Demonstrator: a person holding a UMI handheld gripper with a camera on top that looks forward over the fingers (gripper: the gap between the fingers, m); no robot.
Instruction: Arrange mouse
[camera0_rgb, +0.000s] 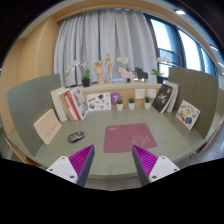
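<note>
A small dark mouse (76, 136) lies on the grey-green desk (105, 155), to the left of a pink mouse mat (130, 137). My gripper (113, 160) hangs well back from both, near the desk's front edge. Its two fingers, with magenta pads (82, 158), stand wide apart and hold nothing. The mouse is ahead of the left finger and beyond it; the mat is ahead, between the fingers and slightly right.
Books and cards (73, 103) lean against the back-left partition, a tan card (46, 126) at the left. Small potted plants (133, 102) stand along the back, picture cards (164, 97) at the right. A shelf with figures (108, 70) sits before curtained windows.
</note>
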